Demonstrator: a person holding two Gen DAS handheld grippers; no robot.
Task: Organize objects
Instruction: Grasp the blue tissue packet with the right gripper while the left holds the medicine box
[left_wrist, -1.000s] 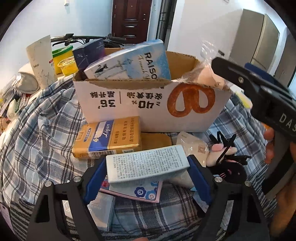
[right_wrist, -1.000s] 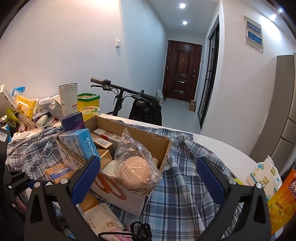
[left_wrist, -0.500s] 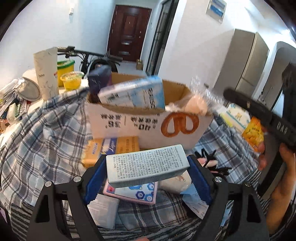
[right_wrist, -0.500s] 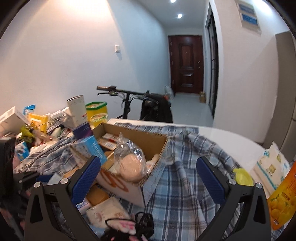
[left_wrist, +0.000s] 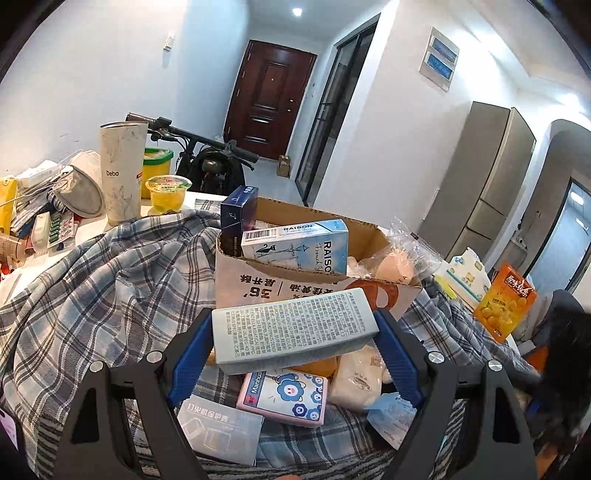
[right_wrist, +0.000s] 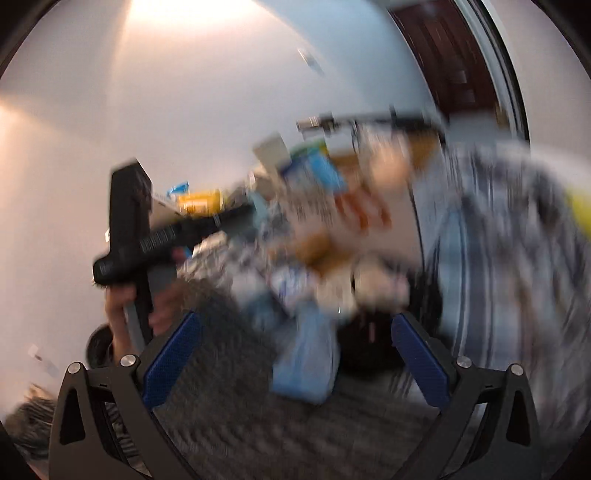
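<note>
The left gripper (left_wrist: 294, 332) clamps a pale blue printed box (left_wrist: 293, 326) lengthwise at lower centre, raised before the cardboard carton (left_wrist: 295, 286), apparently for loading. The right gripper (right_wrist: 295, 354) gapes empty; its view is blurred.

Matt corrugated cardboard box (left_wrist: 310, 284), soft woven plaid cloth (left_wrist: 110, 295), glossy printed pale-blue carton (left_wrist: 295, 328).

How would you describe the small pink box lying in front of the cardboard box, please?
Find the open cardboard box on the plaid cloth. Just before it, below the left gripper's pale blue carton, lies the pink box, the only one printed with blue cartoon flowers.
</note>
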